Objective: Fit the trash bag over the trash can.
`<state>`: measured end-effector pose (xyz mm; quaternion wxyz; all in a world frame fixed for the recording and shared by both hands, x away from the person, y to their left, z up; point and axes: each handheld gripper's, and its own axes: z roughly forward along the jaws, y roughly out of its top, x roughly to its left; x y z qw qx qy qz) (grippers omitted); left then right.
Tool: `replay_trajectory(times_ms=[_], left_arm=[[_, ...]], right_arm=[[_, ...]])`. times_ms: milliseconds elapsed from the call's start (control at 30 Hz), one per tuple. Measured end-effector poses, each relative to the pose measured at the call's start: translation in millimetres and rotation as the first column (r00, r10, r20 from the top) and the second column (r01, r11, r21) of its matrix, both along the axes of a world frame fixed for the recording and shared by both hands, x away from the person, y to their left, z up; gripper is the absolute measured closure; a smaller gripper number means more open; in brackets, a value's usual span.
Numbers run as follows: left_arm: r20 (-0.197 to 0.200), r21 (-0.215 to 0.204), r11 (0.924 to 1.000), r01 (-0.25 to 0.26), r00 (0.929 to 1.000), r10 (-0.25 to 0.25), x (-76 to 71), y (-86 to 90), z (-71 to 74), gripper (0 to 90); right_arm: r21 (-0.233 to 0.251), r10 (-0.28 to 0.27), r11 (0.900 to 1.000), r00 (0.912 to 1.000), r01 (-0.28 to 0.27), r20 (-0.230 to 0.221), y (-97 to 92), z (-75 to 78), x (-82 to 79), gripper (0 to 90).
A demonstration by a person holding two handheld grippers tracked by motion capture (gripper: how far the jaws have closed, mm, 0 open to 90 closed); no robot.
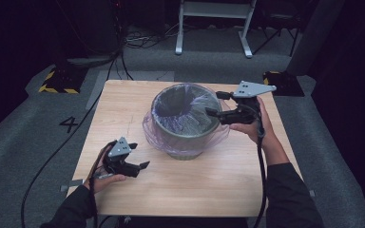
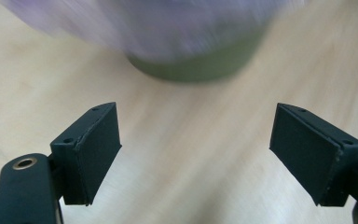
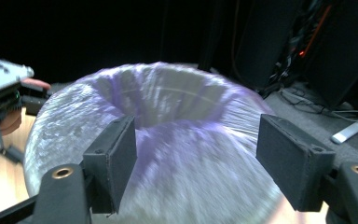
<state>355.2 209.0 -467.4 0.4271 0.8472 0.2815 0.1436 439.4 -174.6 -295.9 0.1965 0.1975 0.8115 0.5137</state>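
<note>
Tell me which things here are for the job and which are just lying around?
For the job:
- green bin
- purple bag lining it, draped over the rim
- left gripper, open
- right gripper, open, beside the rim

Just lying around:
- white stand behind the table
- yellow-black striped block on the floor
- cables on the floor

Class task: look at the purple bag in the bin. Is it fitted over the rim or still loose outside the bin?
Fitted: the purple bag lines the bin, folded over its rim and draped down the outside.
</note>
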Motion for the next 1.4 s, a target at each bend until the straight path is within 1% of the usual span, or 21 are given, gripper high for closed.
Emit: replay_trajectory(times_ms=[100, 167, 200, 267, 367, 400, 433, 500, 567, 600, 667, 767, 833, 867, 900, 967, 1000, 1033, 1133, 1267, 1400], left_arm=[[-0.032, 0.029, 0.9988, 0.04, 0.9987, -0.039, -6.8, -7.4, -10.9, 16.6], [-0.033, 0.034, 0.998, 0.054, 0.9981, -0.053, -10.3, -10.2, -14.5, 16.9], [-0.044, 0.03, 0.9982, 0.053, 0.9977, -0.052, -12.0, -11.2, -16.9, 16.6], [-0.053, 0.04, 0.9979, 0.051, 0.9974, -0.049, -14.5, -12.9, -21.7, 16.2], [-0.061, 0.056, 0.9971, 0.052, 0.997, -0.048, -16.9, -14.3, -26.8, 15.8], [-0.062, 0.063, 0.9967, 0.051, 0.997, -0.047, -18.1, -14.7, -28.0, 15.8], [-0.057, 0.067, 0.9963, 0.054, 0.9971, -0.05, -18.6, -15.1, -28.8, 15.8], [-0.062, 0.069, 0.9961, 0.054, 0.9968, -0.05, -18.7, -15.4, -30.9, 15.8], [-0.065, 0.084, 0.9951, 0.053, 0.9968, -0.048, -19.0, -15.7, -32.7, 15.7], [-0.067, 0.086, 0.9947, 0.055, 0.9966, -0.049, -18.8, -15.5, -33.5, 15.7], [-0.072, 0.091, 0.9944, 0.053, 0.9963, -0.047, -18.2, -15.2, -35.4, 15.7], [-0.08, 0.099, 0.9935, 0.057, 0.9956, -0.05, -17.1, -15.1, -36.1, 15.7], [-0.085, 0.101, 0.9932, 0.058, 0.9951, -0.05, -16.4, -15.2, -36.3, 15.7], [-0.095, 0.105, 0.993, 0.055, 0.9945, -0.045, -15.6, -15.8, -36.6, 15.7], [-0.098, 0.105, 0.9929, 0.054, 0.9942, -0.044, -15.2, -15.8, -36.6, 15.0], [-0.098, 0.105, 0.9929, 0.056, 0.9942, -0.046, -14.9, -15.9, -36.7, 14.9], [-0.098, 0.106, 0.9928, 0.057, 0.9941, -0.047, -14.8, -16.0, -36.7, 14.8], [-0.098, 0.105, 0.9929, 0.057, 0.9941, -0.046, -14.7, -16.0, -36.8, 14.7], [-0.097, 0.107, 0.9922, 0.064, 0.9938, -0.054, -13.8, -16.0, -36.8, 14.5], [-0.097, 0.106, 0.9921, 0.067, 0.9936, -0.057, -13.4, -16.2, -36.8, 14.3], [-0.097, 0.106, 0.992, 0.069, 0.9936, -0.058, -13.2, -16.1, -36.9, 14.3]], right_arm=[[-0.062, 0.015, 0.998, 0.9999, -0.015, -0.006, 17.7, 0.2, 2.7, 30.0], [-0.097, 0.049, 0.9939, 0.9982, -0.052, -0.034, 27.1, -1.5, 4.9, 31.4], [-0.112, 0.053, 0.9921, 0.9977, -0.057, -0.043, 30.5, -2.6, 5.7, 31.3], [-0.159, 0.041, 0.986, 0.9976, -0.05, -0.056, 39.6, -6.6, 8.3, 31.1], [-0.202, 0.031, 0.9781, 0.9948, -0.051, -0.097, 48.2, -12.3, 11.3, 29.6], [-0.223, 0.031, 0.9732, 0.9938, -0.055, -0.107, 50.2, -13.8, 11.8, 29.2], [-0.254, 0.025, 0.9657, 0.993, -0.054, -0.115, 53.4, -16.5, 12.5, 27.9], [-0.283, 0.014, 0.9574, 0.9892, -0.055, -0.146, 56.5, -20.7, 15.1, 27.9], [-0.305, -0.003, 0.9512, 0.9873, -0.046, -0.159, 58.5, -24.3, 17.2, 27.8], [-0.31, -0.007, 0.9496, 0.9848, -0.048, -0.174, 59.2, -26.3, 18.4, 27.7], [-0.317, -0.003, 0.9461, 0.9761, -0.068, -0.218, 60.3, -29.7, 20.7, 24.0], [-0.31, -0.007, 0.9486, 0.9745, -0.064, -0.224, 60.4, -30.1, 20.2, 25.0], [-0.306, -0.016, 0.9508, 0.9764, -0.051, -0.215, 59.8, -29.4, 19.5, 25.2], [-0.291, -0.013, 0.9554, 0.9777, -0.05, -0.21, 58.5, -28.2, 18.7, 25.1], [-0.267, -0.015, 0.9628, 0.9802, -0.039, -0.198, 56.0, -25.6, 16.6, 24.8], [-0.22, -0.011, 0.9752, 0.9843, -0.028, -0.176, 49.9, -19.6, 10.4, 23.8], [-0.202, -0.003, 0.9789, 0.986, -0.031, -0.167, 46.7, -17.2, 6.9, 22.9], [-0.175, 0.006, 0.9841, 0.99, -0.031, -0.141, 40.3, -13.4, 0.3, 22.2], [-0.118, -0.017, 0.993, 0.9975, 0.008, -0.069, 20.6, -5.3, -15.6, 21.9], [-0.061, -0.042, 0.9973, 0.9987, 0.04, -0.027, -9.4, -1.7, -35.7, 21.6], [-0.056, -0.092, 0.9941, 0.9957, 0.093, 0.01, -35.9, -9.4, -56.2, 21.5]])
